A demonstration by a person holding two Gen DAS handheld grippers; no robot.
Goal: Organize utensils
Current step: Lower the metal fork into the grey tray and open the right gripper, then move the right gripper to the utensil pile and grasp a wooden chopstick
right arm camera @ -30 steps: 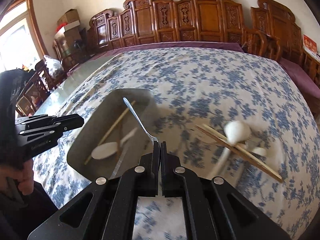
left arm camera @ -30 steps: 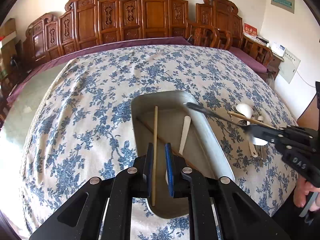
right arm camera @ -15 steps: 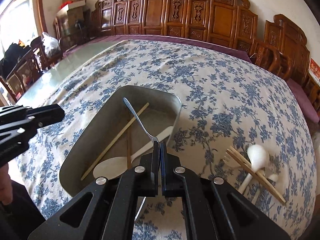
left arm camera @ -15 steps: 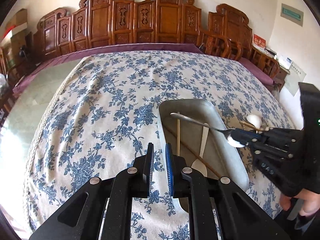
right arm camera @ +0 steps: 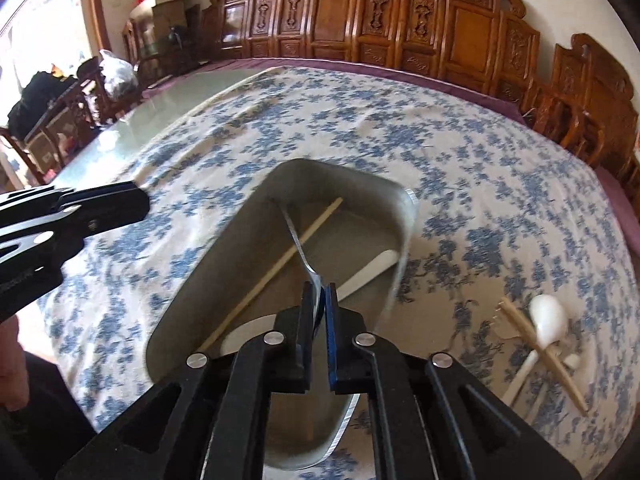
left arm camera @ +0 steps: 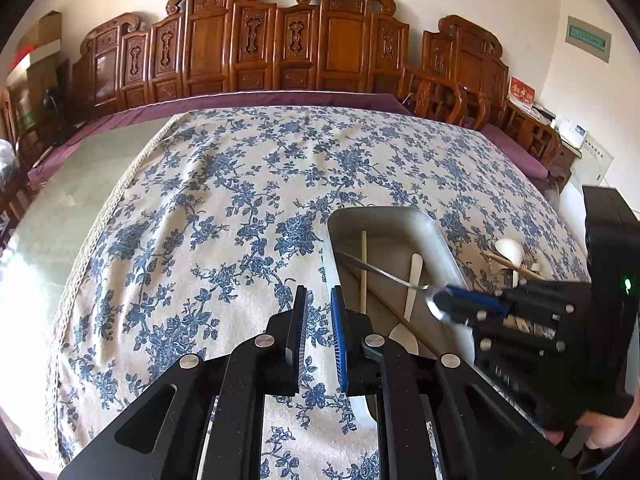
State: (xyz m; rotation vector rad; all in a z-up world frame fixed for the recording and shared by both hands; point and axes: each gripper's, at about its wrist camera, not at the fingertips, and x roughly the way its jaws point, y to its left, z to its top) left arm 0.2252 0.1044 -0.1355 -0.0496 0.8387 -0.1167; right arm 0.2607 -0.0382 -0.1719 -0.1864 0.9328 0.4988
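A grey metal tray [left arm camera: 440,236] lies on the blue-flowered tablecloth. It holds a wooden chopstick [left arm camera: 363,268], a second darker stick and a white spoon [left arm camera: 414,280]. My right gripper [right arm camera: 320,300] hangs over the tray [right arm camera: 408,216] and its jaws are opening. The bowl of a metal spoon [right arm camera: 296,236] is still between them, with a gap showing beside it, and its handle slants down into the tray. In the left wrist view the metal spoon [left arm camera: 380,272] juts from the right gripper [left arm camera: 444,304]. My left gripper [left arm camera: 318,300] hovers left of the tray, slightly open and empty.
A white spoon [right arm camera: 548,316], wooden chopsticks [right arm camera: 540,352] and other utensils lie in a pile on the cloth to the right of the tray. Carved wooden chairs ring the far side of the table. A person's hand [left arm camera: 600,436] holds the right gripper's handle.
The right gripper carried the metal spoon leftward over the tray and lower, then its jaws parted a little. The left gripper drew away to the left of the tray.
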